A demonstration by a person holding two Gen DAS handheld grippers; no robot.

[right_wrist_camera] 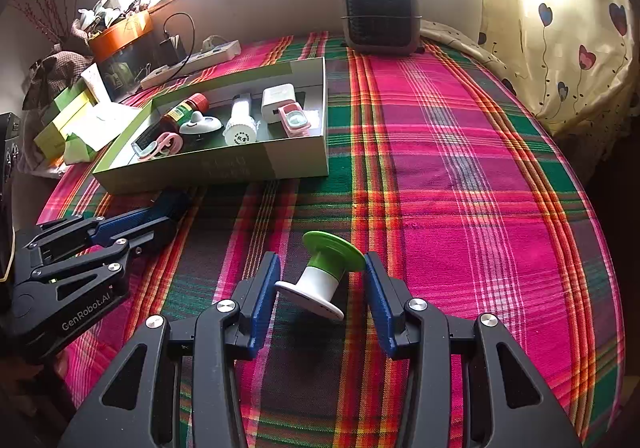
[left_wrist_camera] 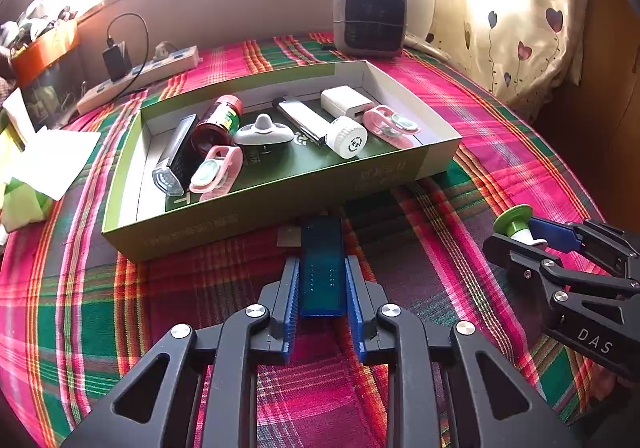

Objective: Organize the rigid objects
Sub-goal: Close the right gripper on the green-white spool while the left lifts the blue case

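My left gripper (left_wrist_camera: 322,268) is shut on a dark blue flat block (left_wrist_camera: 322,260) just in front of the green box (left_wrist_camera: 256,216), low over the plaid cloth. The box holds several items: a red-capped jar (left_wrist_camera: 218,120), a grey knob (left_wrist_camera: 264,130), a white round cap (left_wrist_camera: 347,136), a white adapter (left_wrist_camera: 346,102) and two pink clips (left_wrist_camera: 218,170). My right gripper (right_wrist_camera: 320,280) is shut on a green-and-white spool (right_wrist_camera: 324,272), which spans the pads, right of the box. The spool also shows in the left wrist view (left_wrist_camera: 518,226).
A grey heater (left_wrist_camera: 370,18) stands at the back of the bed. A power strip with a charger (left_wrist_camera: 138,74) lies at the back left. Papers and boxes (left_wrist_camera: 36,164) sit at the left edge. A curtain (right_wrist_camera: 560,48) hangs on the right.
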